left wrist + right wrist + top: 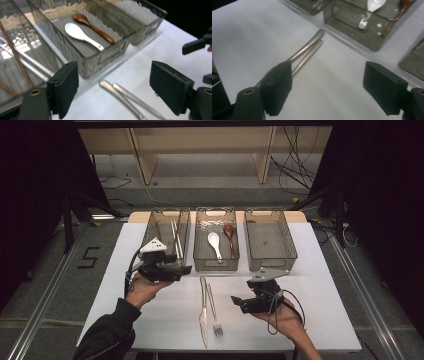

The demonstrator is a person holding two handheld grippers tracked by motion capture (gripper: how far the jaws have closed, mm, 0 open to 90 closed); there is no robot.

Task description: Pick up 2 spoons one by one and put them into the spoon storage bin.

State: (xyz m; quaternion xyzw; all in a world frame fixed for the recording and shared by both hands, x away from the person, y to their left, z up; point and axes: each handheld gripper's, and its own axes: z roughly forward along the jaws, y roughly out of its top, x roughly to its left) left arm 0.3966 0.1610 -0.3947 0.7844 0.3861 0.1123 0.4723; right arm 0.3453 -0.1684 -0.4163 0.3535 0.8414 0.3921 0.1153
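Both jaws gaped empty: left gripper [186, 269] hovered by the grey baskets, right gripper [235, 301] beside the steel knife [203, 310] and fork [215, 312] on the white bench [325, 285].

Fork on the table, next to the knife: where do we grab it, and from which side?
Grip the fork at mid-handle, coming straight down with the jaws across its width. It lies flat, tines toward the person, with the knife close along its left, nearly touching at the far end. Nearer the tines the gap looks wider, so the right gripper, open on the fork's free side, is probably the better choice.
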